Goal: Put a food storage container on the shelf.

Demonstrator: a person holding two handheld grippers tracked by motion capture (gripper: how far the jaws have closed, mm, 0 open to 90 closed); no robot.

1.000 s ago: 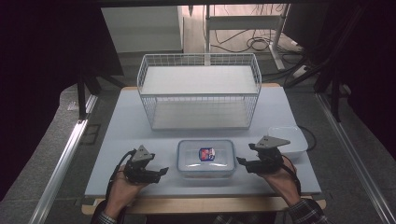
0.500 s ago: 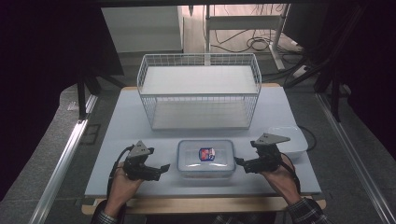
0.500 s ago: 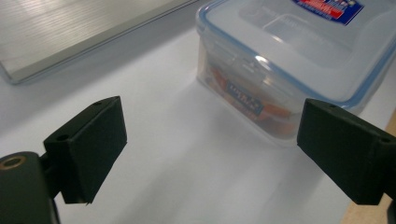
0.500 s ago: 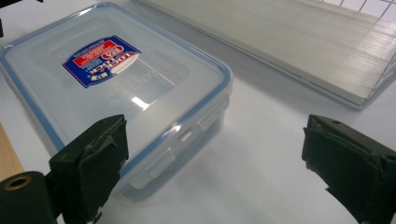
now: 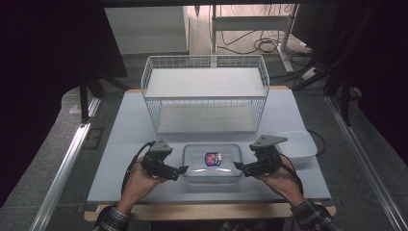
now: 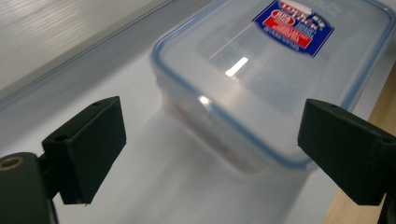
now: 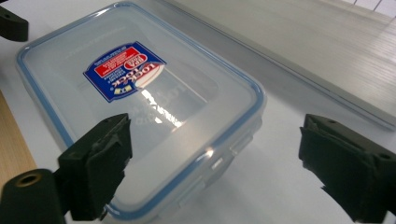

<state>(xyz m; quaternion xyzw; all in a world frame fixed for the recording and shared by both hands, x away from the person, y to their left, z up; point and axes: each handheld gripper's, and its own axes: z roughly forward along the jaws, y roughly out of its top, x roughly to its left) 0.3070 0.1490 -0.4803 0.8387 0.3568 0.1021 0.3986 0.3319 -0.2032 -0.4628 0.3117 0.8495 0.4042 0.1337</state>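
Left claw and right claw, jaws just widened and gripping nothing, flank the lidded clear container near the surface's front edge. An uneven squeeze could skid it aside. Both hands rest low, claws aimed inward.

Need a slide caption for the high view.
Two open tongs flank a lidded clear container before a wire basket.

Glossy clear plastic container; matt black gripper plastic.
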